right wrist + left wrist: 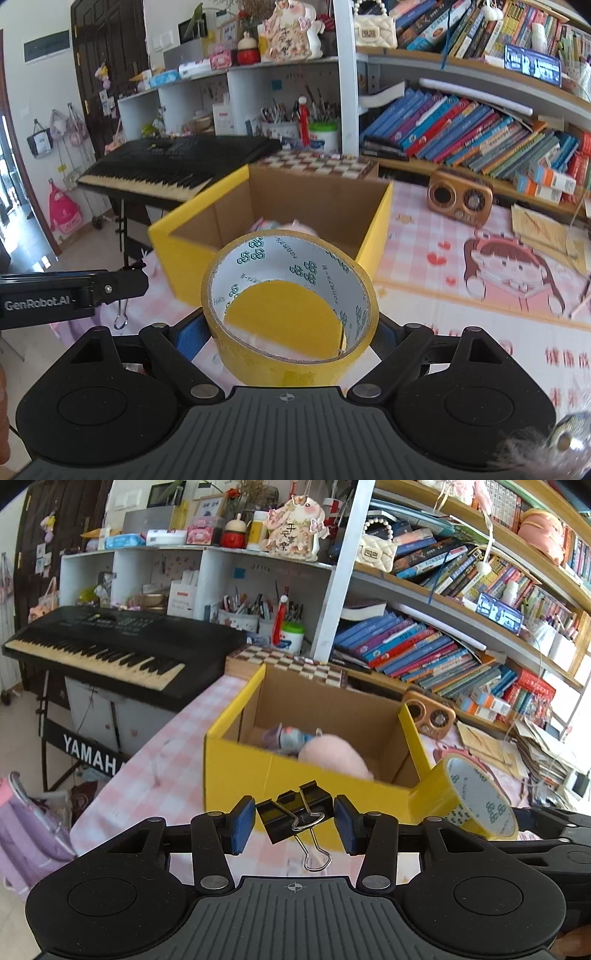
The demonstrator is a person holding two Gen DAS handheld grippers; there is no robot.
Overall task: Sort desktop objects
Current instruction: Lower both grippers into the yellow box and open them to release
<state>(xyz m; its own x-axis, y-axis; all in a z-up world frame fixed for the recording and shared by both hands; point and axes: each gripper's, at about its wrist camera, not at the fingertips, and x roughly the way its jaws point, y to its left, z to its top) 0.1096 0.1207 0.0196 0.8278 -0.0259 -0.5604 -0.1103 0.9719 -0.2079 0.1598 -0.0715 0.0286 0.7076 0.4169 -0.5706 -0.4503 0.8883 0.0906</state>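
Yellow tape roll (290,306), white printed core, w/ black binder clip (293,814).

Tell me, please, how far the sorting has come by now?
Done: a pink plush toy already lies in the yellow box. In hand: the left gripper holds a black binder clip, the right gripper a yellow tape roll, both short of the box. Left: dropping both in.

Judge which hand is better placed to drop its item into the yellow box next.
Left, marginally. Its binder clip hangs just before the yellow box wall, near the rim. The right's tape roll sits similarly close, so the difference is slight.
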